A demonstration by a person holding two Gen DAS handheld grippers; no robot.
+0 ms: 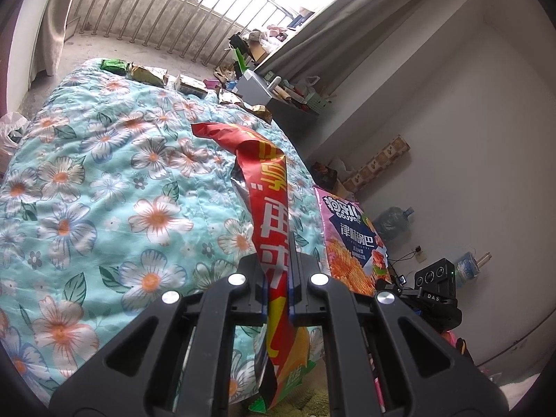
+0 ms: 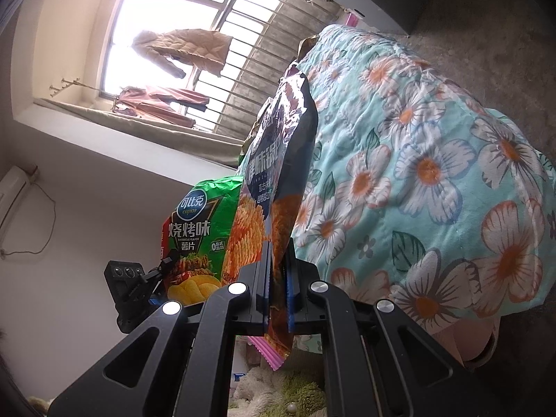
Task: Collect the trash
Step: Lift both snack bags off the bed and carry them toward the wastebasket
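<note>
Floral quilt (image 1: 104, 191); two clamped snack bags

Lived-in home bedroom. Bed (image 1: 104, 187) under floral turquoise quilt (image 2: 417, 160) fills middle. Beyond bed's far end: barred balcony railing (image 1: 166, 10), laundry drying on line (image 2: 184, 52). Beside bed's far corner: grey cabinet (image 1: 253, 87) heaped with household clutter. Along bed's far edge: row of crumpled snack wrappers (image 1: 146, 73). Wall side of bed: water jug (image 1: 394, 222) on floor. Air-conditioner unit (image 2: 12, 194) high on wall.
</note>
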